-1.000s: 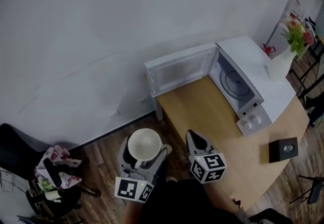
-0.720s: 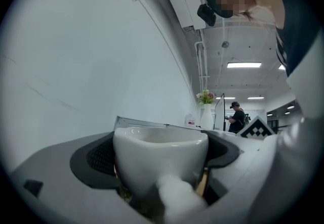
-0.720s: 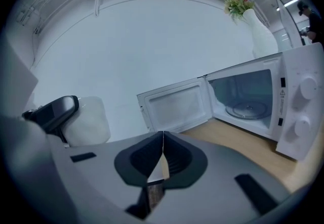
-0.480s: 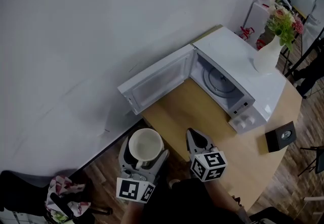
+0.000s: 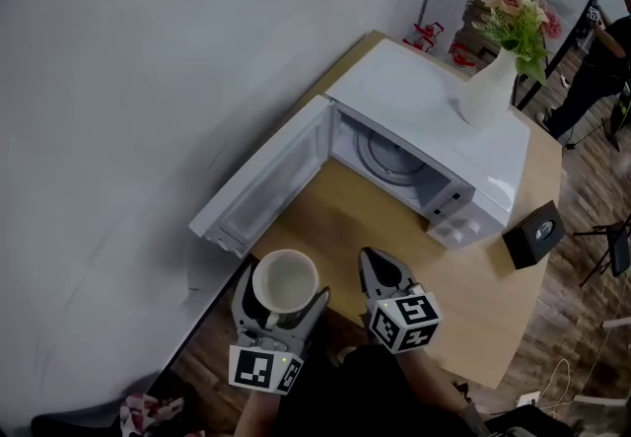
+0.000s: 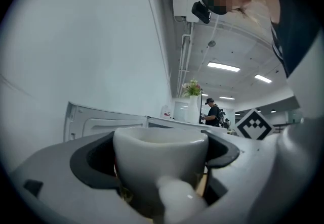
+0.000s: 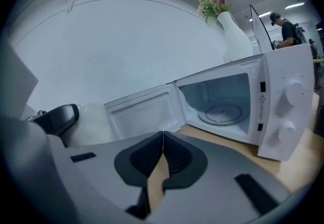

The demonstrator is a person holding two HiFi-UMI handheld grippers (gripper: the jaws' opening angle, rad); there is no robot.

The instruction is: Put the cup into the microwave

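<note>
A white cup (image 5: 285, 282) sits upright between the jaws of my left gripper (image 5: 282, 293), which is shut on it over the table's near left corner. In the left gripper view the cup (image 6: 161, 156) fills the gap, its handle toward the camera. The white microwave (image 5: 434, 147) stands on the wooden table (image 5: 394, 238) with its door (image 5: 266, 181) swung wide open to the left and the glass turntable (image 7: 223, 115) bare inside. My right gripper (image 5: 379, 272) hangs beside the left one, jaws shut with nothing between them; it faces the open cavity (image 7: 223, 101).
A white vase of flowers (image 5: 498, 65) stands on top of the microwave. A small black box (image 5: 530, 233) sits on the table to the right of it. A white wall (image 5: 148, 60) runs along the left. A person (image 5: 592, 70) stands beyond the table at the far right.
The head view has swung, so the microwave and table now sit higher and more to the left in view. Both grippers hold the same pose, the cup still in the left one.
</note>
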